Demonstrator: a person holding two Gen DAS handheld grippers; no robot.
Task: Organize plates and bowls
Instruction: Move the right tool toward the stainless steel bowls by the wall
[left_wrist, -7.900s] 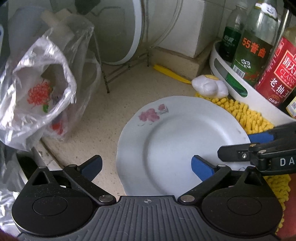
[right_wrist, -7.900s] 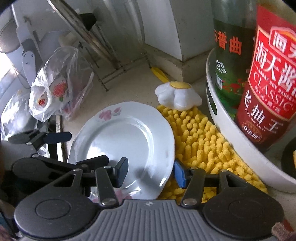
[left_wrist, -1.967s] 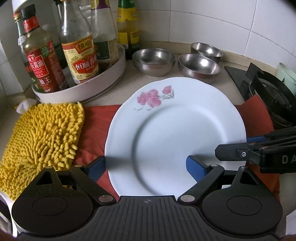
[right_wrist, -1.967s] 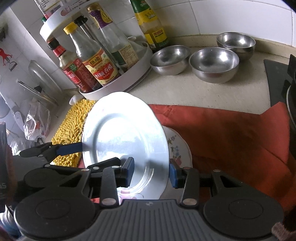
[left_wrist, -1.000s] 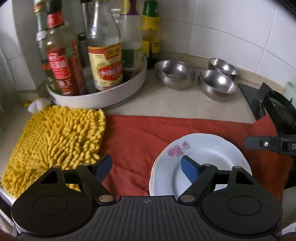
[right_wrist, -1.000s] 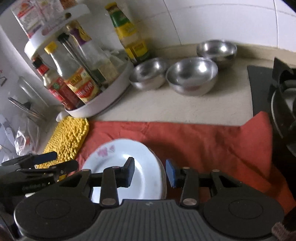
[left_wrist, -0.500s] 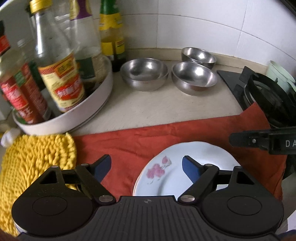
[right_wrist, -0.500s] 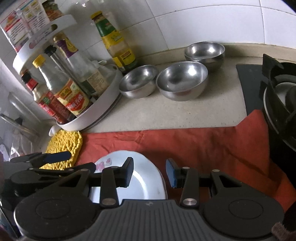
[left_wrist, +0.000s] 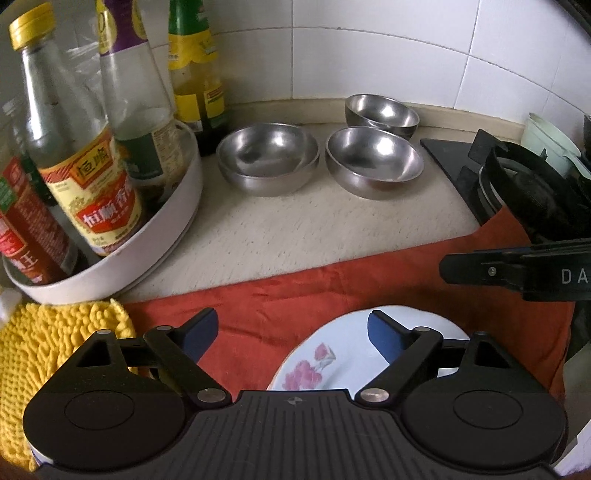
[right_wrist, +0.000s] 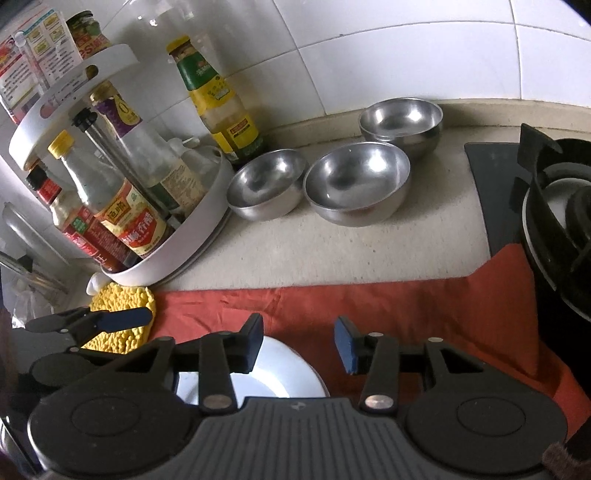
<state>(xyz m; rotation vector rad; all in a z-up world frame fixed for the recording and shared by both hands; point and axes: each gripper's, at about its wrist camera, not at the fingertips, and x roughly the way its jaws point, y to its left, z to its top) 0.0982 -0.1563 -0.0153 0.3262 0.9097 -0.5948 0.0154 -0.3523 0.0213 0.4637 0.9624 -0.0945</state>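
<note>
A white flowered plate (left_wrist: 332, 354) lies flat on near cloth; three steel bowls (left_wrist: 375, 160) stand upright far behind.

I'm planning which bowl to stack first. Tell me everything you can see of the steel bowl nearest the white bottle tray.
The steel bowl is round, shallow and dull silver with a brushed, softly reflecting inside that looks empty. A second rim line under its edge suggests it sits nested in another bowl, though that is not certain. It stands upright on the speckled beige counter, just right of the white tray, close to it; contact is unclear. Neither gripper touches it.
</note>
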